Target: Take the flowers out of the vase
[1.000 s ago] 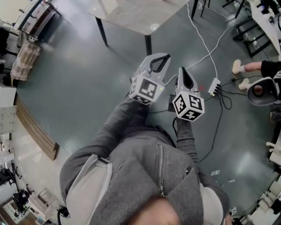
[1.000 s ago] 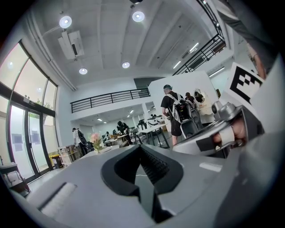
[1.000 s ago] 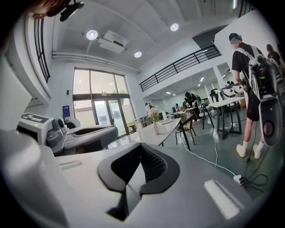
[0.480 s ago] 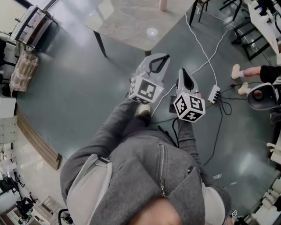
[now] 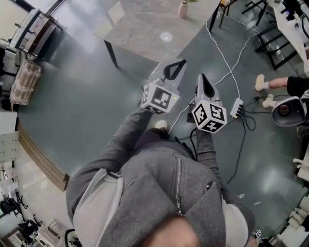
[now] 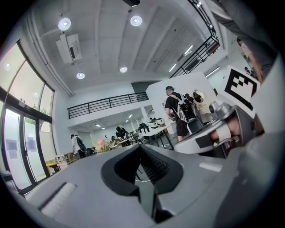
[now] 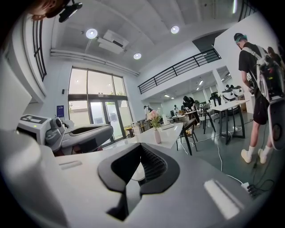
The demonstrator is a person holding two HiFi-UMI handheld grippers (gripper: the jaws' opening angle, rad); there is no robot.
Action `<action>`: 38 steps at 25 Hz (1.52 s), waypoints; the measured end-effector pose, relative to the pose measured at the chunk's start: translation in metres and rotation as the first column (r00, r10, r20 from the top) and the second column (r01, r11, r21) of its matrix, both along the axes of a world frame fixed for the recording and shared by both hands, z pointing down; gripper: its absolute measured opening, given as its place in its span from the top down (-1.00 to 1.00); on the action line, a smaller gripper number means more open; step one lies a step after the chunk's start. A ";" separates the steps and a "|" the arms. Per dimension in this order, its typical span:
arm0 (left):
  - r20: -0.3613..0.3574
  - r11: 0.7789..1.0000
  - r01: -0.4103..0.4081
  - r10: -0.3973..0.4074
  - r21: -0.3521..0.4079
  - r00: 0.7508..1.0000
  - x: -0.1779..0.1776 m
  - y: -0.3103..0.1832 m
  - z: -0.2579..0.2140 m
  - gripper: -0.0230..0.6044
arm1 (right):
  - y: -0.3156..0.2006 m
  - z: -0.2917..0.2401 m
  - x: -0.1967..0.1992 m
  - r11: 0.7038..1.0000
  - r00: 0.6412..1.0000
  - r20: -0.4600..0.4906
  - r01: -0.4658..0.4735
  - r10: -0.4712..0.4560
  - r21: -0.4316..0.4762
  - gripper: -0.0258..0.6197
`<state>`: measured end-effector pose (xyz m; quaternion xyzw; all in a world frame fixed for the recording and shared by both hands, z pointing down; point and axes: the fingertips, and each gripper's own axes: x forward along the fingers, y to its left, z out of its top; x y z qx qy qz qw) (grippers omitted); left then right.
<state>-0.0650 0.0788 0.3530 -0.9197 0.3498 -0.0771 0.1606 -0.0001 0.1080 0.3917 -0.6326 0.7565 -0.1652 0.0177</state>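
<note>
left tool [image 5: 179, 61] and right tool [image 5: 202, 76] closed empty, flowers [image 7: 154, 116] in vase [image 7: 157, 136] well ahead

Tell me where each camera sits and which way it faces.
Head view: on the person's head, facing steeply down; shows the grey jacket, left gripper, right gripper.
Left gripper view: on the left gripper, facing level along its shut jaws; right gripper at right.
Right gripper view: on the right gripper, facing the table and vase; left gripper at left.
Shared: head view and right gripper view both show the vase.
</note>
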 end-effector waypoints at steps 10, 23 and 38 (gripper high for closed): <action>0.013 1.000 -0.014 0.014 -0.007 1.000 -0.009 -0.014 0.012 0.90 | -0.019 0.005 -0.002 1.000 1.000 -0.008 -0.030 0.030 0.008 0.91; 0.018 1.000 0.018 -0.018 -0.023 1.000 -0.001 -0.027 0.021 0.90 | -0.031 0.013 0.012 0.999 0.999 -0.009 -0.031 0.031 0.014 0.91; 0.001 0.997 0.081 -0.081 -0.022 0.997 0.044 -0.122 0.009 0.90 | -0.139 0.001 0.047 0.998 0.998 -0.014 0.064 -0.063 0.018 0.91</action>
